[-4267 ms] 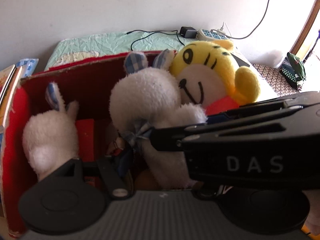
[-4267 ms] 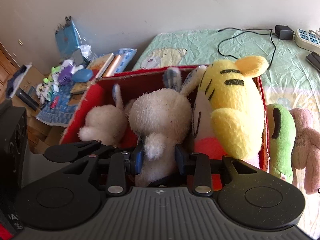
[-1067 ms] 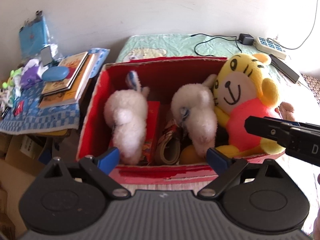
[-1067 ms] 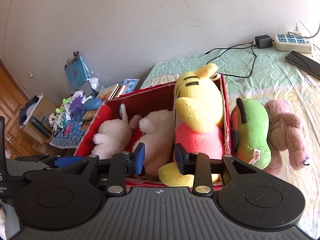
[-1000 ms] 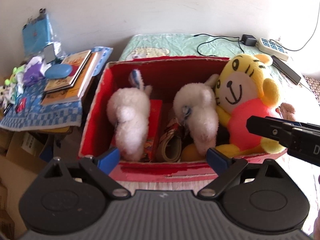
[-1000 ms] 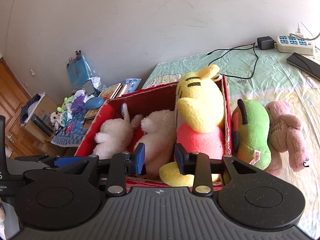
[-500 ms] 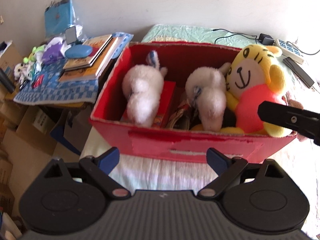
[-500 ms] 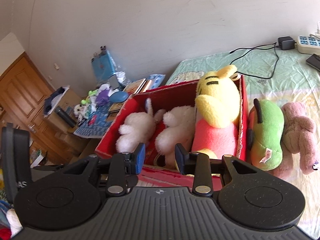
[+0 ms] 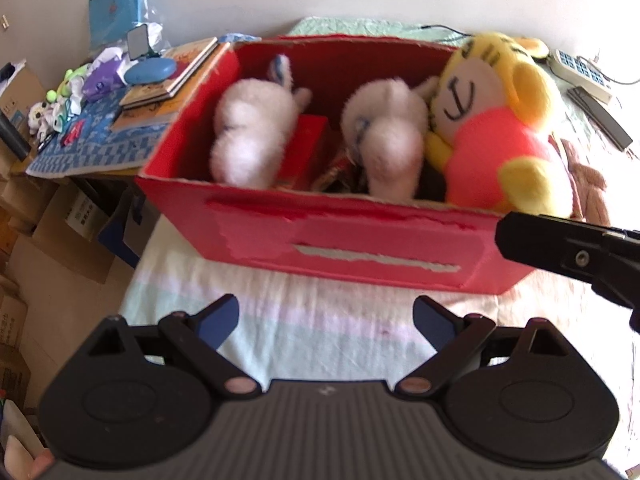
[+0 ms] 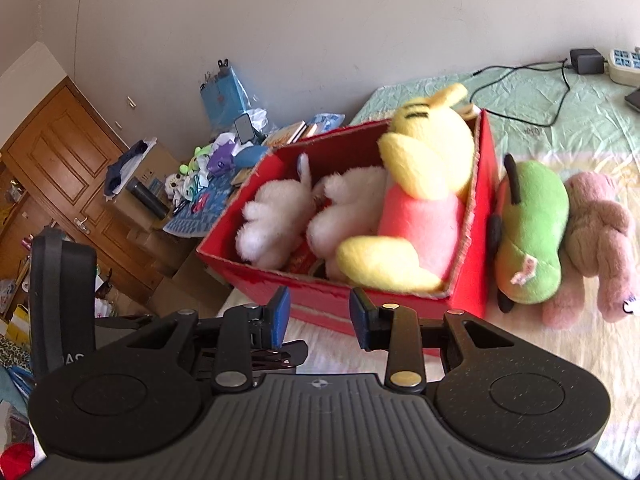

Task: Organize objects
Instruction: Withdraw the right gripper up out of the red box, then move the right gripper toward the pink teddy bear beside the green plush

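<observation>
A red cardboard box [image 9: 360, 240] stands on the bed. It holds two white plush rabbits [image 9: 252, 136] [image 9: 388, 140] and a yellow tiger plush [image 9: 496, 136] in a pink shirt at its right end. My left gripper [image 9: 326, 316] is wide open and empty, held back in front of the box. My right gripper [image 10: 319, 316] is open with a narrow gap and nothing in it, near the box's [image 10: 240, 278] front wall. A green plush [image 10: 528, 236] and a pink plush [image 10: 592, 240] lie on the bed just right of the box.
Left of the box, a low table [image 9: 92, 148] carries books, a blue case and small toys, with cardboard boxes [image 9: 60, 220] beneath. A power strip [image 9: 580, 72] and cables lie on the bed behind. A wooden door [image 10: 60, 160] is far left.
Both grippers have drawn back from the box, so its front wall now shows in full. The right gripper has let go of the white rabbit it was around earlier. The toys have not moved.
</observation>
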`<state>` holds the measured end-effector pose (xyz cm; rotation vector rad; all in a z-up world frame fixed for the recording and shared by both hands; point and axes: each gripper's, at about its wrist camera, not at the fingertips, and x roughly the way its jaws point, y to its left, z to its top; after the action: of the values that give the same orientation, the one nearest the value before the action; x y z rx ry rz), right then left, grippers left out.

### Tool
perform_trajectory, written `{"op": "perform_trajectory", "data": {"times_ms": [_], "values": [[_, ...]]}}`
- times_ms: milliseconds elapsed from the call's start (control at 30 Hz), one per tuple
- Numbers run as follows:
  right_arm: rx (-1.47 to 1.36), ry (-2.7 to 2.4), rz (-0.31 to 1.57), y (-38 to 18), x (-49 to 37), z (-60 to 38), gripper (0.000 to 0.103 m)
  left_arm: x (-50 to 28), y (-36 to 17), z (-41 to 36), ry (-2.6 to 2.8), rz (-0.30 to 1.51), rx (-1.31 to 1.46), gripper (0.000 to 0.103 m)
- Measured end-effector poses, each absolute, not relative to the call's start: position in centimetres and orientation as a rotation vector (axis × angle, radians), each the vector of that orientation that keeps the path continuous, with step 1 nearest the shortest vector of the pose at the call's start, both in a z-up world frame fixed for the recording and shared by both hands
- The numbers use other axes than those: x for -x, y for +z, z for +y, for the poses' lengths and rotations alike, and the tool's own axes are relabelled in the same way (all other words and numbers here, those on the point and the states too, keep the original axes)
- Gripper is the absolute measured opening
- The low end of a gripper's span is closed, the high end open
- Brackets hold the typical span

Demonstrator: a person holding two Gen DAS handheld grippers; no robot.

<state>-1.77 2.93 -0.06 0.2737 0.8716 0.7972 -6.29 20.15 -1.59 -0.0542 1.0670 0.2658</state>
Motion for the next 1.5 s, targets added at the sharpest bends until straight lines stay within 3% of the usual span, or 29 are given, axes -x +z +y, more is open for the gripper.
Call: {"op": "perform_trajectory", "data": {"times_ms": [867,1300,1500], "values": [[-0.336,0.609,0.987,-4.4,0.5,-7.0,0.036,3.3,-7.1,8.1,0.066,1.195,-0.080,0.094],[-0.445,0.430,0.970,-5.6,-2.3,-14.3,0.037,1.2,-7.7,0.7,-0.126,1.144,-0.153,0.094],[-0.523,0.421,0.991,-6.2,-5.0,-15.5,0.043,-0.1,-8.6,-0.5,-0.149,1.122,-0.170,0.094]]}}
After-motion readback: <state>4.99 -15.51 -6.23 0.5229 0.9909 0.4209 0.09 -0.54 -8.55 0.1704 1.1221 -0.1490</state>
